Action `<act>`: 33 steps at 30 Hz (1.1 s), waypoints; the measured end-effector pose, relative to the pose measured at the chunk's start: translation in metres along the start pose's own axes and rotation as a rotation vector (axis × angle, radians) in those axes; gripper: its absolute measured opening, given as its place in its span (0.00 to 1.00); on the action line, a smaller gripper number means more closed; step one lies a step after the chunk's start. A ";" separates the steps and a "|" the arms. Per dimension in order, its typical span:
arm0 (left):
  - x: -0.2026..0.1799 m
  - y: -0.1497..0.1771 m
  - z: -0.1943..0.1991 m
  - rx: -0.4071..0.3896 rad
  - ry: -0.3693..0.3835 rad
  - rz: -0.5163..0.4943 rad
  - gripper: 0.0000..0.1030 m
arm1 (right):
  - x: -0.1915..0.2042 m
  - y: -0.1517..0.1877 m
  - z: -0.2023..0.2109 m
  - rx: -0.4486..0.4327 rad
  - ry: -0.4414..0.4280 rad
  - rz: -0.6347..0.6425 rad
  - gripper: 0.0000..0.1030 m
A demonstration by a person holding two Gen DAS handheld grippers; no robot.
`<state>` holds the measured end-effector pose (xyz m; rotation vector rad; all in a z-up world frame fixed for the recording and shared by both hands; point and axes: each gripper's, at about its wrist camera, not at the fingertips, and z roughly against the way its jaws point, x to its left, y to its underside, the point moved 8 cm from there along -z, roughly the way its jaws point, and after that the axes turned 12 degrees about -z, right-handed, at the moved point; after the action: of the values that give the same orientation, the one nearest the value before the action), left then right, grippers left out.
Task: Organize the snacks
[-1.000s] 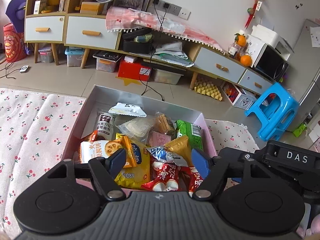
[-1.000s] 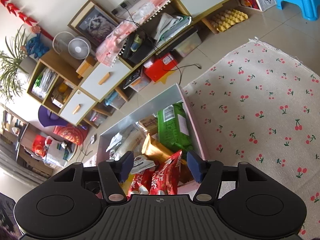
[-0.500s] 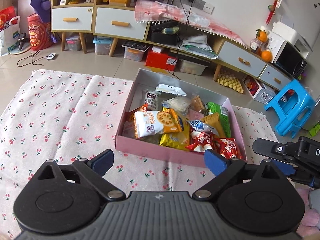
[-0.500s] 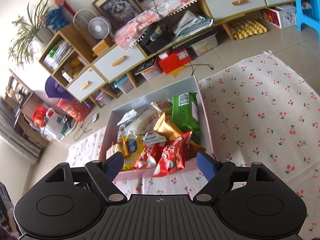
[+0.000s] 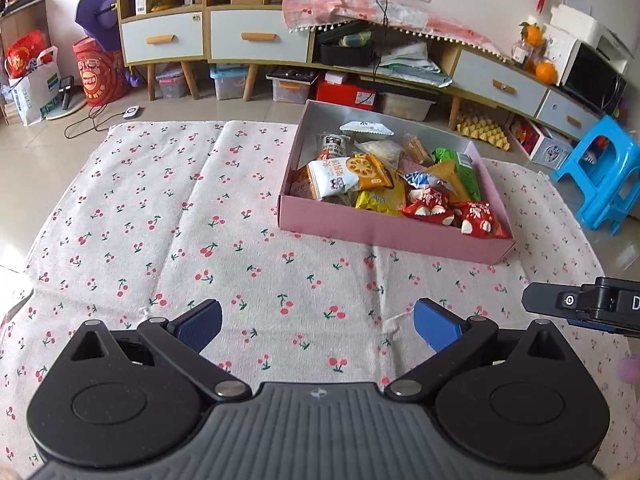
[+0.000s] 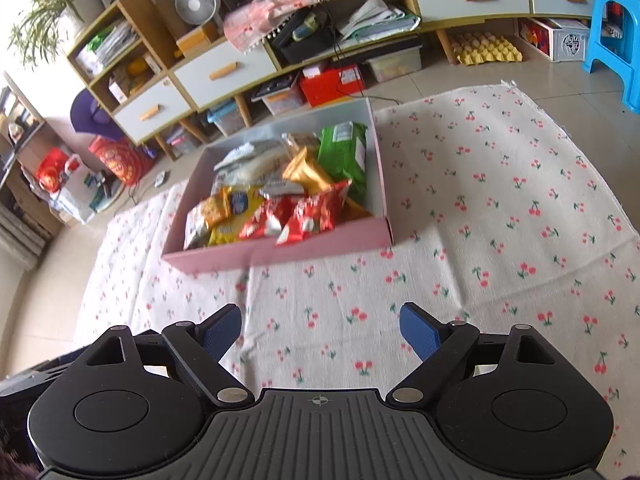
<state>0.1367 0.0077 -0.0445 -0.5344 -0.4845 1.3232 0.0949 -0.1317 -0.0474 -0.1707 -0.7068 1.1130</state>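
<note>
Jaws spread wide on both tools, gripping nothing: the left gripper [image 5: 316, 326] and the right gripper [image 6: 320, 330] each hang above the white cherry-print cloth [image 5: 168, 216] spread on the tiled floor, with bare fabric showing between their blue pads.

Ahead of both sits the shallow pink cardboard box [image 5: 384, 230], resting on the cloth and well apart from either tool. It is packed with snack packets. From the left wrist view, a white-and-orange biscuit bag [image 5: 346, 176] lies on top toward the box's left side, a yellow packet [image 5: 378, 200] just below it, two red packets [image 5: 452, 212] at the near right corner, and a green packet [image 5: 464, 170] along the right wall. From the right wrist view, the red packets [image 6: 296, 216] lean against the near wall, with a gold pouch [image 6: 308, 170] and the green packet [image 6: 344, 152] behind them.

A blue plastic stool [image 5: 600, 172] stands on the floor past the cloth's right edge.
</note>
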 end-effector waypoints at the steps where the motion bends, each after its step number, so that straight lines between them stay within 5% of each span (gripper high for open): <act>1: 0.000 0.002 0.002 0.004 -0.004 -0.006 0.99 | 0.001 0.003 0.001 0.002 0.006 0.013 0.86; 16: 0.006 0.021 0.016 0.011 -0.077 -0.039 0.99 | 0.022 0.032 0.002 -0.044 0.100 0.226 0.87; 33: -0.005 0.022 0.018 0.016 -0.054 -0.039 0.99 | 0.017 0.034 -0.003 -0.024 0.111 0.211 0.87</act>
<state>0.1077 0.0078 -0.0437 -0.4752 -0.5257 1.3056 0.0750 -0.1012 -0.0579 -0.3315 -0.6128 1.2862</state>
